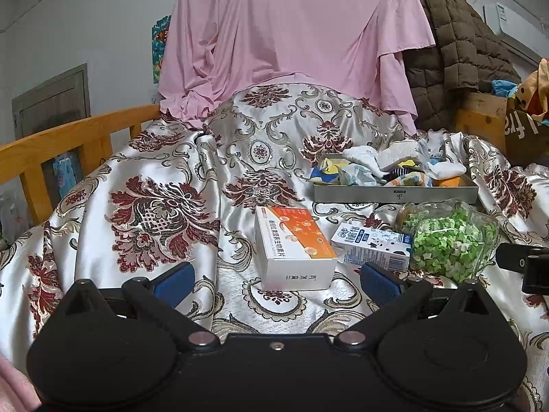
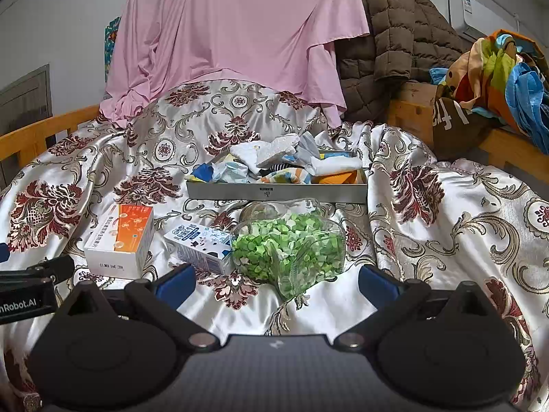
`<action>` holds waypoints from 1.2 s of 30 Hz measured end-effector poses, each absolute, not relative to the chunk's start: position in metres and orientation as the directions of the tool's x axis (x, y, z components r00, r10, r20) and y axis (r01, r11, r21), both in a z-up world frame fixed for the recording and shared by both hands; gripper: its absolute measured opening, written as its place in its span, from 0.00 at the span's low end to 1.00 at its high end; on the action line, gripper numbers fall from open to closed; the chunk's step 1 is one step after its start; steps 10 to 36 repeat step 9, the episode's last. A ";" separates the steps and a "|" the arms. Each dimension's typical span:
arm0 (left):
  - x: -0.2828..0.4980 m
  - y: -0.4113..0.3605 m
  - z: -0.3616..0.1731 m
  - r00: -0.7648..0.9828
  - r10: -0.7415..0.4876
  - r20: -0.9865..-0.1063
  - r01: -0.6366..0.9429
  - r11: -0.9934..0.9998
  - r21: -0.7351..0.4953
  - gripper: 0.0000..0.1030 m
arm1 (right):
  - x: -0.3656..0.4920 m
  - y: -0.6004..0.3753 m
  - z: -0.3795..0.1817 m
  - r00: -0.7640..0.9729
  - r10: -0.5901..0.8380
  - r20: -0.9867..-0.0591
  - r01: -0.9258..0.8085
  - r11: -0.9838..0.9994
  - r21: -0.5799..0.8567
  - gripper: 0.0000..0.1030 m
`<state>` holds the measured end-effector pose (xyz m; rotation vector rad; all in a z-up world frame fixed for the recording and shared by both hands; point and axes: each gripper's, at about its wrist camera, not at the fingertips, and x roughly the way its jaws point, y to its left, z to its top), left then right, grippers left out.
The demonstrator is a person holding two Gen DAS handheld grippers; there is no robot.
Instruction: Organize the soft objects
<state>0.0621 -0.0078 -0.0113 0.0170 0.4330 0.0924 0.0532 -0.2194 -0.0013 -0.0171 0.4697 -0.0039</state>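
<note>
A grey tray (image 1: pixel 394 195) (image 2: pixel 274 194) lies on the floral satin bedspread and is heaped with soft things: white, blue and orange socks and cloths (image 1: pixel 387 166) (image 2: pixel 281 164). My left gripper (image 1: pixel 276 283) is open and empty, low over the bedspread, just in front of an orange-and-white box (image 1: pixel 295 250). My right gripper (image 2: pixel 276 281) is open and empty, just in front of a clear jar of green paper stars (image 2: pixel 291 250) that lies on its side. The tray is beyond both grippers.
A small blue-and-white milk carton (image 1: pixel 372 245) (image 2: pixel 202 243) lies between the box (image 2: pixel 120 240) and the jar (image 1: pixel 446 240). A pink sheet (image 1: pixel 291 34) and a brown quilted jacket (image 2: pixel 387 34) hang behind. A wooden bed rail (image 1: pixel 68 144) runs along the left.
</note>
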 end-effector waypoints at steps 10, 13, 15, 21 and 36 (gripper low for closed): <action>0.063 -0.008 -0.011 0.901 0.082 -0.426 -0.078 0.997 0.028 0.99 | 0.053 -0.219 -0.001 0.891 -0.008 -0.453 0.000 1.000 -0.017 1.00; 0.063 -0.008 -0.011 0.901 0.082 -0.426 -0.078 0.997 0.028 0.99 | 0.053 -0.219 -0.001 0.891 -0.008 -0.453 0.000 1.000 -0.017 1.00; 0.063 -0.008 -0.011 0.901 0.082 -0.426 -0.078 0.997 0.028 0.99 | 0.053 -0.219 -0.001 0.891 -0.008 -0.453 0.000 1.000 -0.017 1.00; 0.063 -0.008 -0.011 0.901 0.082 -0.426 -0.078 0.997 0.028 0.99 | 0.053 -0.219 -0.001 0.891 -0.008 -0.453 0.000 1.000 -0.017 1.00; 0.063 -0.008 -0.011 0.901 0.082 -0.426 -0.078 0.997 0.028 0.99 | 0.053 -0.219 -0.001 0.891 -0.008 -0.453 0.000 1.000 -0.017 1.00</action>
